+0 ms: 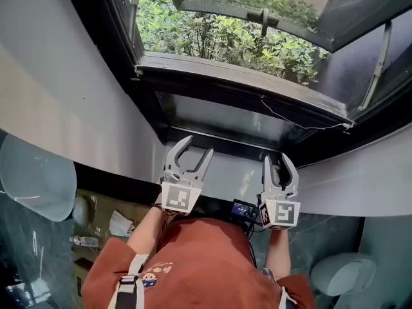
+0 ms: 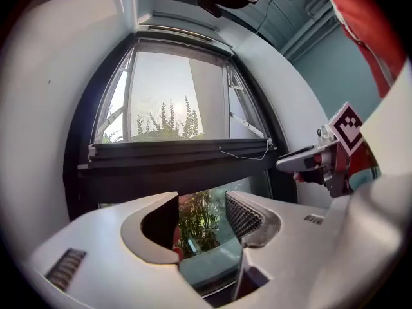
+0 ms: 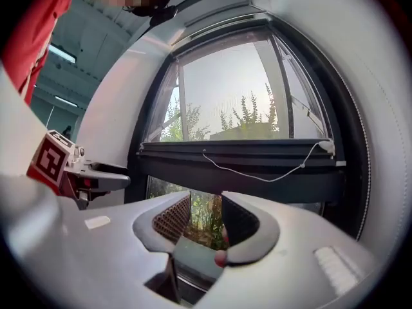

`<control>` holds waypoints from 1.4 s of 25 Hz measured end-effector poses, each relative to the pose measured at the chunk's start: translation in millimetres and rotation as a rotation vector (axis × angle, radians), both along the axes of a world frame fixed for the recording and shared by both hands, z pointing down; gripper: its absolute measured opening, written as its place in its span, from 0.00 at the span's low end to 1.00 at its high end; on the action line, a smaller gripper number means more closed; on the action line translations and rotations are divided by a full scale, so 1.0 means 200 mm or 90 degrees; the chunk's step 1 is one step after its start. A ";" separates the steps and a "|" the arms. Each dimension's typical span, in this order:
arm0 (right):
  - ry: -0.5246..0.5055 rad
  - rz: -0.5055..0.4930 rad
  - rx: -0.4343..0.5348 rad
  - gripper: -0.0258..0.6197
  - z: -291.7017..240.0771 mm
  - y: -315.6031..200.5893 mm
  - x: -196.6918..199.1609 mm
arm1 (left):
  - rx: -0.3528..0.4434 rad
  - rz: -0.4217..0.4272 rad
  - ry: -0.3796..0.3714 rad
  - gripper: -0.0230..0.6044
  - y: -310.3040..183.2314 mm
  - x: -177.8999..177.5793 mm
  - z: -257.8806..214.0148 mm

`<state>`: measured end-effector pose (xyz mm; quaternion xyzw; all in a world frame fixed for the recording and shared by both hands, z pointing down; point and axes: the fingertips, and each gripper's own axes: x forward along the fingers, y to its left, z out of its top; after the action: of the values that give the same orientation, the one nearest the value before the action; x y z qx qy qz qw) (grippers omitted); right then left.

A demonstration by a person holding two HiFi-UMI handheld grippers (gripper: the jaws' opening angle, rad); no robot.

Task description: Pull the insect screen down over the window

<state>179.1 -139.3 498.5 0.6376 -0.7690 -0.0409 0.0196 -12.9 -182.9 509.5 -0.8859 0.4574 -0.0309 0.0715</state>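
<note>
A black-framed window fills the wall ahead. A black horizontal bar (image 1: pixel 244 87) (image 2: pixel 180 152) (image 3: pixel 238 148) crosses its middle, with a thin white cord (image 1: pixel 302 126) (image 3: pixel 257 174) hanging slack along it. I cannot tell whether mesh covers the opening above the bar. My left gripper (image 1: pixel 198 148) (image 2: pixel 203 211) is open and empty, below the bar, facing the lower glass pane (image 1: pixel 225 118). My right gripper (image 1: pixel 277 159) (image 3: pixel 206 214) is beside it, also open and empty. Neither touches the window.
The upper sash (image 1: pixel 257 11) is swung outward over green bushes, held by a stay arm (image 1: pixel 376 56) on the right. White curved wall (image 1: pixel 58 102) flanks the frame. A pale round seat (image 1: pixel 35 179) and small items on the floor lie lower left.
</note>
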 end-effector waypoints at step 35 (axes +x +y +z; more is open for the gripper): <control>-0.007 0.053 0.027 0.05 0.03 0.16 0.08 | -0.002 -0.050 0.050 0.05 0.10 -0.11 0.04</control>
<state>195.3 -108.1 505.0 0.6695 -0.7409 -0.0527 0.0036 -34.1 -163.1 517.8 -0.8678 0.4944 0.0003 0.0507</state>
